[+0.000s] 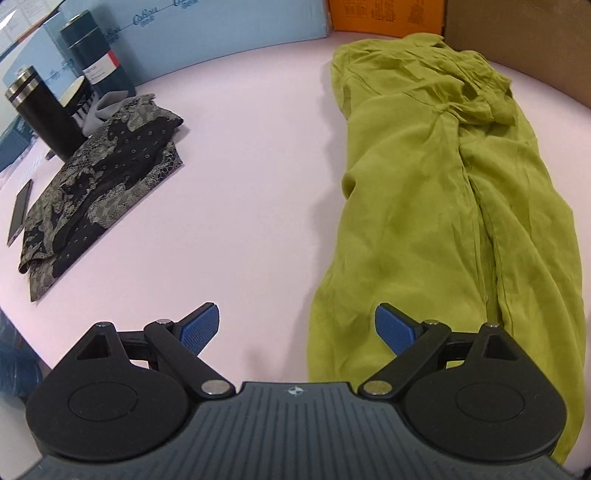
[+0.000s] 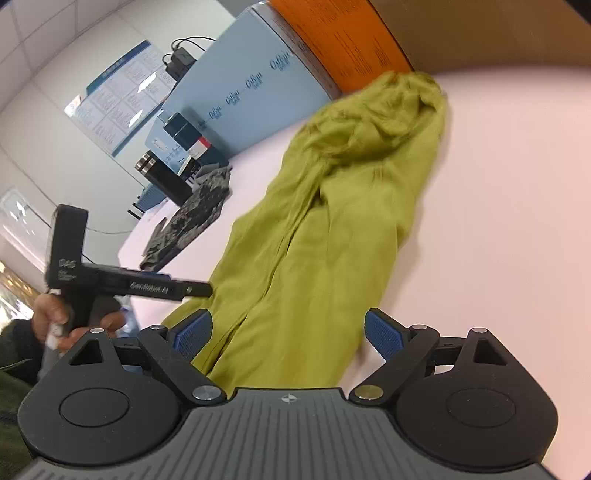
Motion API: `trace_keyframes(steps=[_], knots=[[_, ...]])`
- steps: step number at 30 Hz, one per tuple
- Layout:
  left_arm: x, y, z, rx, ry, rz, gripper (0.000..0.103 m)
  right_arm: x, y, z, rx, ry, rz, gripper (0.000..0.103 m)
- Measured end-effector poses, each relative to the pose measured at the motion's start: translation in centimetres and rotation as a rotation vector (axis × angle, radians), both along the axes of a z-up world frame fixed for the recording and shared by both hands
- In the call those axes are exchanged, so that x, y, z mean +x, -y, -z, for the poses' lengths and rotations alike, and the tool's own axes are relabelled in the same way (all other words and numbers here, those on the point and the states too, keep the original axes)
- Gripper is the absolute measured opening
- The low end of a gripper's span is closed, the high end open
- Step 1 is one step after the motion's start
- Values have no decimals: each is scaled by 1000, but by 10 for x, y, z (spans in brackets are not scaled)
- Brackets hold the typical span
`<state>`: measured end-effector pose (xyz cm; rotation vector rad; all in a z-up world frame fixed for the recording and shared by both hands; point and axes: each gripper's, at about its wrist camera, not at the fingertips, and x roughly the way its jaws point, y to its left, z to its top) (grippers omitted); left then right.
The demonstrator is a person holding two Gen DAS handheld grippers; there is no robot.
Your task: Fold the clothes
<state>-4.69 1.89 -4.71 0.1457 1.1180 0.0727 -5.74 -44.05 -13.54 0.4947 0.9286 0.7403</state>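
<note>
Left wrist view shows a pale pink tabletop (image 1: 258,155) with a long, crumpled olive-green garment of thin fabric (image 1: 443,192) lying lengthwise on its right half, bunched into wrinkles at the far end and folded along a central crease. Its near end reaches under the left gripper (image 1: 297,326), whose blue-padded jaws stand wide apart and hold nothing; the right pad hangs over the green cloth. Behind the garment stand a light blue printed box (image 1: 229,33), an orange box (image 1: 384,14) and a brown cardboard box (image 1: 524,40). Well apart on the left lies a folded black-and-grey patterned garment (image 1: 99,177), near a black cylindrical tumbler with a metal rim (image 1: 44,114). In the right wrist view, the right gripper (image 2: 288,334) hangs over the green garment's near end, jaws likewise spread and empty.
</note>
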Motion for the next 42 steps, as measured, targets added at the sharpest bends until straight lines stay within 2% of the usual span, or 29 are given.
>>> trace_keyframes(steps=[4, 7, 13, 18, 23, 25, 30, 33, 36, 39, 42], knots=[[-8, -16, 7, -6, -36, 52, 91, -27, -3, 13, 25, -93, -15, 89], [-14, -26, 15, -24, -67, 64, 91, -42, -8, 21, 66, -106, 17, 96], [-21, -40, 17, -133, -81, 89, 91, -47, -21, 22, 103, -128, 21, 99], [-27, -47, 15, -272, -105, 171, 91, -45, -31, 23, 113, -129, -3, 101], [-41, -43, 14, -338, -118, 257, 91, -42, -36, 23, 149, -142, 2, 102], [-46, -43, 12, -336, -118, 278, 91, -42, -33, 18, 140, -127, 17, 102], [-58, -53, 5, -253, -96, 315, 91, -42, -25, 5, 118, -88, 57, 101], [-64, -61, -7, -215, -50, 354, 91, -46, -12, -5, 80, -46, 104, 101], [-67, -70, -19, -244, -5, 370, 91, -47, 0, -1, 94, -80, 115, 102], [-64, -72, -26, -316, 14, 370, 91, -48, 5, 8, 96, -133, 130, 102], [-56, -58, -19, -295, 6, 377, 92, -48, -4, 5, 88, -104, 119, 102]])
